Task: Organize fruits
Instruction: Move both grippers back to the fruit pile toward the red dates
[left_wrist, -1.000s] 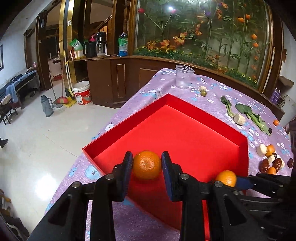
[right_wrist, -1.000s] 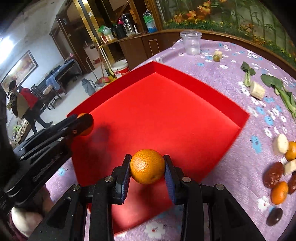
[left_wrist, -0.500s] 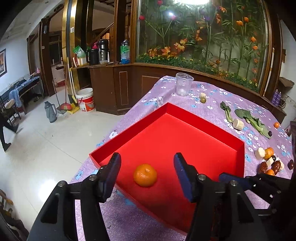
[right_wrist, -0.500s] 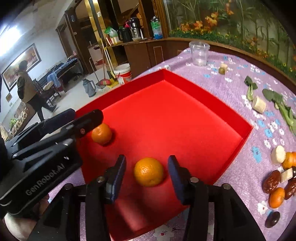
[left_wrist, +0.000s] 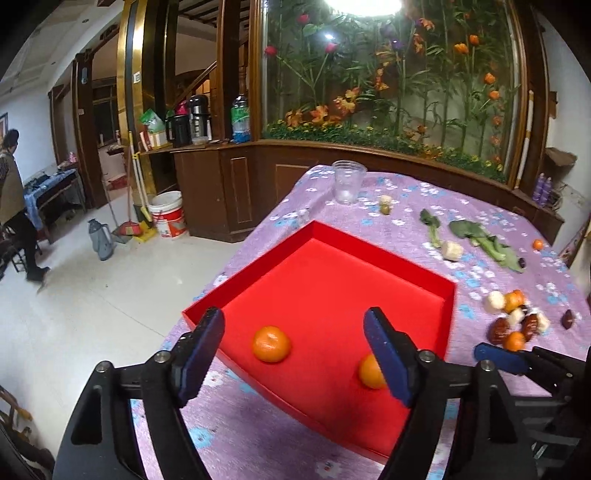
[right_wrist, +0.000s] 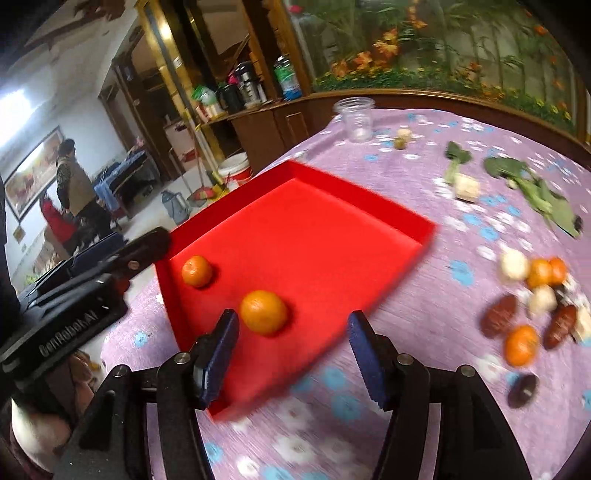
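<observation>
A red tray (left_wrist: 424, 280) (right_wrist: 388, 210) lies on the purple flowered tablecloth. Two mandarins rest in its near part: one (left_wrist: 270, 343) (right_wrist: 197, 270) by the left corner, another (left_wrist: 370, 371) (right_wrist: 263, 311) further right. My left gripper (left_wrist: 293, 347) is open and empty, above the tray's near edge. My right gripper (right_wrist: 290, 345) is open and empty, above the tray's near right edge; its blue fingertip (left_wrist: 498, 357) shows in the left wrist view. A pile of loose fruit (left_wrist: 515, 323) (right_wrist: 535, 302), with mandarins, brown dates and pale pieces, lies on the cloth right of the tray.
A clear plastic cup (left_wrist: 347, 181) (right_wrist: 356, 118) stands at the table's far end. Green leafy vegetables (left_wrist: 484, 240) (right_wrist: 535, 184) and a pale stub (left_wrist: 452, 250) lie far right. The table edge drops to the floor on the left. A person (right_wrist: 77, 184) stands in the room.
Both grippers opened and let their mandarins go into the tray, then drew back and up. The right view has swung toward the fruit pile.
</observation>
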